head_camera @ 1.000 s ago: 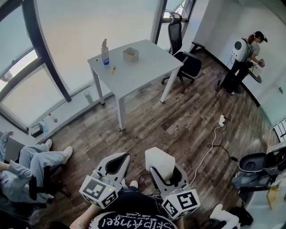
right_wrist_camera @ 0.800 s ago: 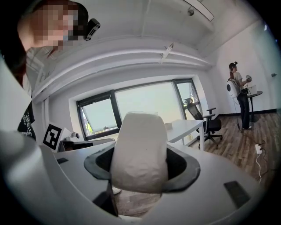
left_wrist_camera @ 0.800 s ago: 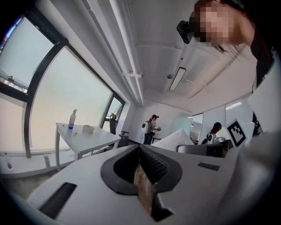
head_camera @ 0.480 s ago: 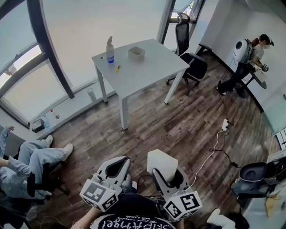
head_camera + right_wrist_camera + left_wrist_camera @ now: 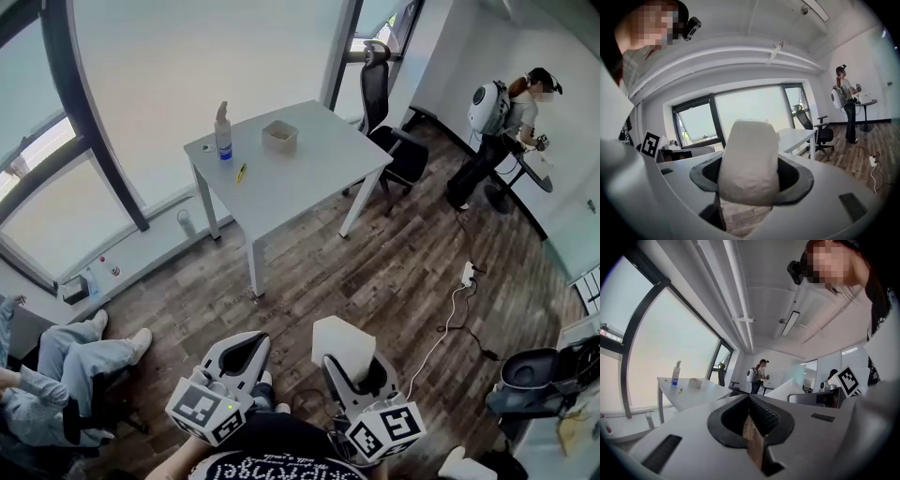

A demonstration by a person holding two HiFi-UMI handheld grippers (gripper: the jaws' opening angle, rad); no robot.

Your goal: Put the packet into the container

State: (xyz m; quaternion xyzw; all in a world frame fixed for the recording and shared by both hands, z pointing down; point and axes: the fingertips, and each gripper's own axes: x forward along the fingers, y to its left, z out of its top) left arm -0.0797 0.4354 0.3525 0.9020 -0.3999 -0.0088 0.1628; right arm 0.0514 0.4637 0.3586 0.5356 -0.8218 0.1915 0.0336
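Far left, a seated person's legs in jeans, by the window.

Left gripper is low in the head view, over wood floor. Fingers are closed tip to tip w/ nothing btw them; the left gripper view shows the ribbed pads meeting.

Up and well away from both grippers stands the white counter. On it, L to R: spray bottle upright near the far-left corner, a small yellow marker lying flat just in front of it, then the container, a small open box near the back edge. The container's inside can't be made out at this range.

Packet is white and puffy. It's not at the container but clamped in the right gripper, just right of the left gripper. In the right gripper view the packet fills the gap, fingers pressing both its sides; most of it sticks out past the tips, lower end sits btw the pads.

Further right: black office chair at the counter's right end, white power strip w/ cable on the floor, and a standing person wearing a white backpack at a small round table.
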